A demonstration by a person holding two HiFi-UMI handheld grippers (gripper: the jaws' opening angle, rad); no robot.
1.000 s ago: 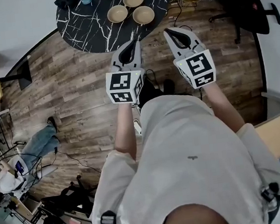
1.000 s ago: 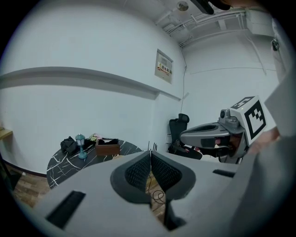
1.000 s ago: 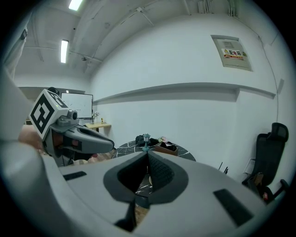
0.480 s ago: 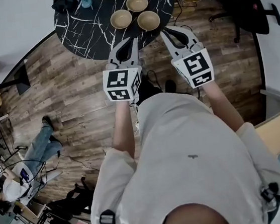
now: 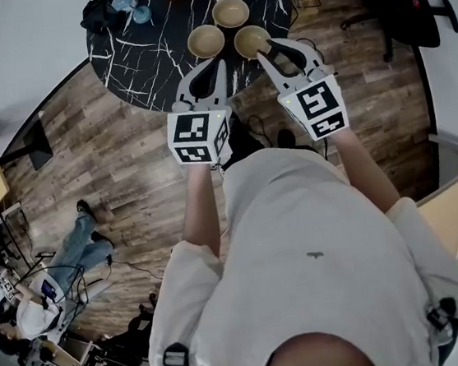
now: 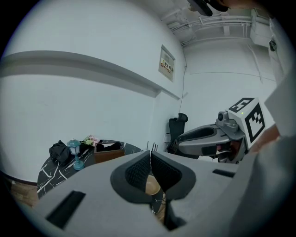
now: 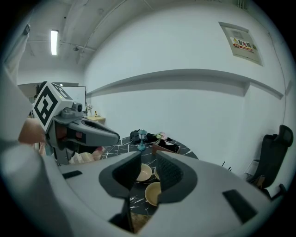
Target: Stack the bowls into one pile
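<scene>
**Head view.** A person in a pale grey shirt (image 5: pixel 302 235) stretches both bare forearms forward over a wood-plank floor (image 5: pixel 125 149). The left gripper (image 5: pixel 216 68) and right gripper (image 5: pixel 274 46) are side by side at the near edge of a round black table (image 5: pixel 146 47) veined white like marble. Each gripper carries a white cube with black square markers. Three shallow tan bowls stand apart on the tabletop. The left bowl (image 5: pixel 206 41) is just beyond the left gripper's tip, the right bowl (image 5: pixel 251 41) is partly under the right gripper's tips, and the far bowl (image 5: pixel 230 11) sits behind them.

**Left gripper view.** The left gripper (image 6: pixel 150 155) points slightly downward, and its ribbed dark pads are pressed together with nothing between them. A sliver of one of the bowls (image 6: pixel 151 185) shows below the tips. The smooth grey right gripper (image 6: pixel 208 139) is alongside. A small blue lamp (image 6: pixel 74 152) and a brown box (image 6: pixel 108 152) stand on the table (image 6: pixel 51 169).

**Right gripper view.** The right gripper (image 7: pixel 148 159) tilts down toward the table (image 7: pixel 125 148). Its jaws are spread and opening, and they grip nothing. The right bowl (image 7: pixel 152 192) and the left bowl (image 7: pixel 143 172) are seen through the gap, resting on the table beyond. The left gripper (image 7: pixel 78 132) is at the left.
</scene>
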